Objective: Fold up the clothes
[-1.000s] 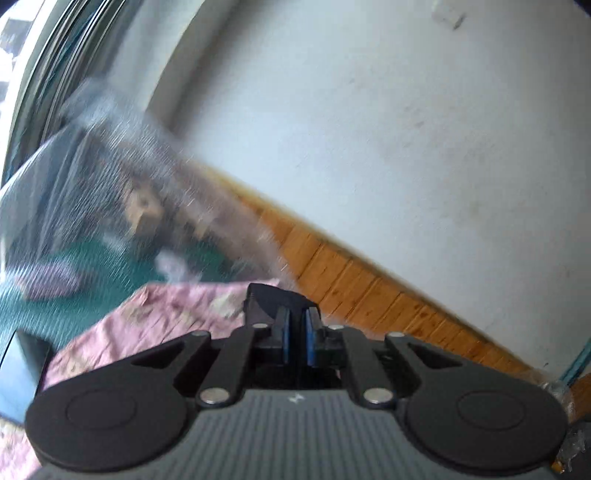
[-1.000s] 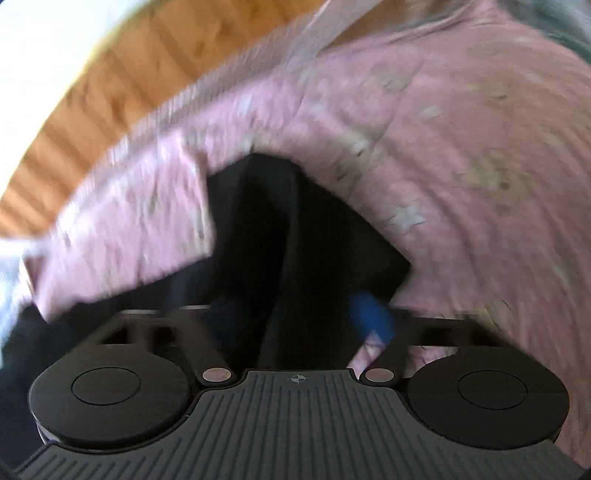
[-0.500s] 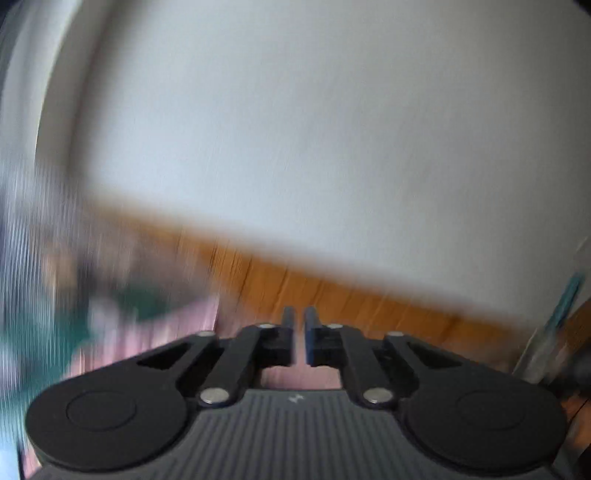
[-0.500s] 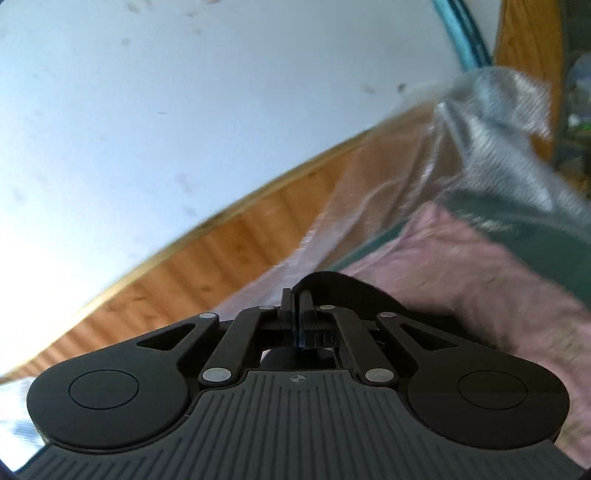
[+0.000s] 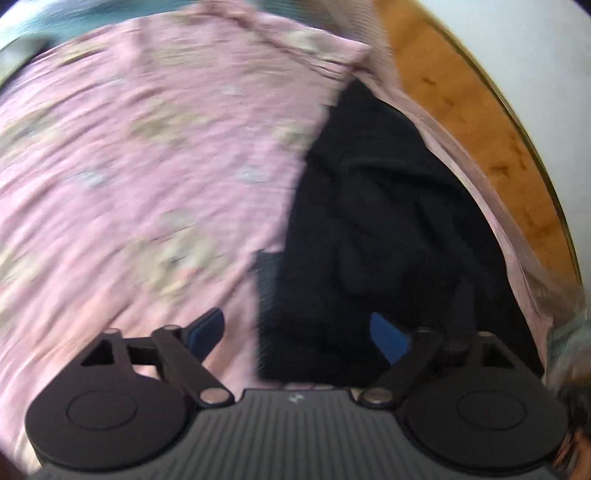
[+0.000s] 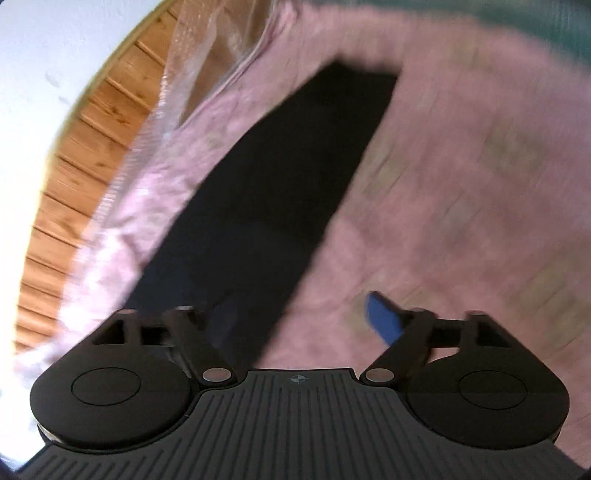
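A black garment (image 5: 376, 221) lies on a pink patterned sheet (image 5: 147, 166). In the left wrist view it fills the right half, rumpled, with its left edge straight. My left gripper (image 5: 299, 332) is open just above it, the right pad over black cloth, the left pad over the sheet. In the right wrist view the black garment (image 6: 280, 192) runs as a long dark strip up the middle. My right gripper (image 6: 295, 317) is open and empty above its near end. Both views are motion blurred.
A wooden floor (image 6: 74, 192) and a white wall (image 6: 40, 48) lie beyond the sheet's edge. Clear plastic film (image 6: 192, 59) lies at the sheet's far edge. A green mat (image 6: 535, 22) shows at the top right. The wooden floor also shows in the left wrist view (image 5: 480, 122).
Both grippers were shut half a second ago and raised toward the wall. Now both are open and tilted down over the black garment on the pink sheet.
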A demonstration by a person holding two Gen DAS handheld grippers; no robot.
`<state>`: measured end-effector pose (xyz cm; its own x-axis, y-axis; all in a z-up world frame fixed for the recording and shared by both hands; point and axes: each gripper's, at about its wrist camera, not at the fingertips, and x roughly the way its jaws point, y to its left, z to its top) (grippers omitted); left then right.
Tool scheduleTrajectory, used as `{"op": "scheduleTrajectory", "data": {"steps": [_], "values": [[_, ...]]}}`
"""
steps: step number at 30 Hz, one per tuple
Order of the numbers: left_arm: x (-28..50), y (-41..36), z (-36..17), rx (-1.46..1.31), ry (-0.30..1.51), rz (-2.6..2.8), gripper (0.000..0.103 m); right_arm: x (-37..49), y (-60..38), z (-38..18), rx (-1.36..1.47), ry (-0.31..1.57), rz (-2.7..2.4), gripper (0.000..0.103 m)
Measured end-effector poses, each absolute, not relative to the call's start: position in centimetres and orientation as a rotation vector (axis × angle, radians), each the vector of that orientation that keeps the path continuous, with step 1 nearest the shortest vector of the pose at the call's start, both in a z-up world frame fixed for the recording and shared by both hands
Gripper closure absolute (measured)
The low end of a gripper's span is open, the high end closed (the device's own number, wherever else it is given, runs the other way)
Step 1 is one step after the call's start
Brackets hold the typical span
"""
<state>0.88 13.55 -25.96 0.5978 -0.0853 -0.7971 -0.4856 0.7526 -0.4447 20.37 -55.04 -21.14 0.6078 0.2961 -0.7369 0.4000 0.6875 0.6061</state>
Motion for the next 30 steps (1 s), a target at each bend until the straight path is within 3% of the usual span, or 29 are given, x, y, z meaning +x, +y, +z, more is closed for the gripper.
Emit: {"op": "scheduleTrajectory", "data": {"steps": [2, 3, 4, 5, 6, 7, 9, 11, 12, 13, 18, 23, 27, 29, 30], "values": [[3.3, 12.0, -26.5, -0.577, 0.926, 0.210, 0.014, 21.3, -53.9, -22.1, 0.925, 0.907, -0.067, 0.013], [4.1, 11.3, -26.8, -0.503, 0.927, 0.213, 0.032, 21.8, -53.3, -22.4, 0.947, 0.888, -0.073, 0.012], [4.9, 11.1, -26.7, -0.452, 0.932, 0.216, 0.066, 22.7, -52.8, -22.7, 0.959, 0.872, -0.076, 0.012], [5.3, 11.6, -26.4, -0.476, 0.924, 0.205, 0.072, 23.6, -52.4, -22.8, 0.953, 0.864, -0.082, 0.012], [5.7, 12.3, -26.0, -0.513, 0.913, 0.190, 0.087, 24.5, -52.2, -22.9, 0.932, 0.865, -0.097, 0.012], [5.6, 13.0, -25.3, -0.546, 0.887, 0.179, 0.090, 25.4, -51.9, -23.1, 0.907, 0.870, -0.115, 0.012], [4.4, 13.9, -23.4, -0.581, 0.821, 0.161, 0.092, 26.4, -52.4, -23.0, 0.878, 0.848, -0.130, 0.014], [3.3, 15.2, -19.4, -0.641, 0.707, 0.098, 0.093, 27.2, -53.2, -23.0, 0.861, 0.828, -0.123, 0.036], [2.9, 15.6, -17.1, -0.641, 0.659, 0.064, 0.094, 27.6, -53.7, -23.2, 0.868, 0.834, -0.088, 0.072], [2.6, 16.0, -14.9, -0.641, 0.616, 0.028, 0.094, 28.1, -54.1, -23.3, 0.870, 0.853, -0.054, 0.101], [5.6, 18.3, -1.6, -0.643, 0.285, -0.127, 0.095, 30.1, -55.6, -18.2, 0.810, 0.731, 0.066, 0.103], [22.9, 19.3, 6.1, -0.632, 0.093, -0.147, 0.096, 39.9, -54.1, -11.3, 0.673, 0.604, 0.116, 0.103], [37.6, 19.3, 5.9, -0.621, 0.156, 0.078, 0.095, 47.6, -51.2, -8.5, 0.506, 0.559, 0.040, 0.103], [42.3, 19.1, 3.1, -0.560, 0.290, 0.230, 0.087, 49.5, -49.5, -7.6, 0.439, 0.554, -0.010, 0.094], [43.5, 19.1, 1.2, -0.556, 0.370, 0.282, 0.077, 49.2, -48.4, -7.4, 0.415, 0.568, -0.004, 0.090]]}}
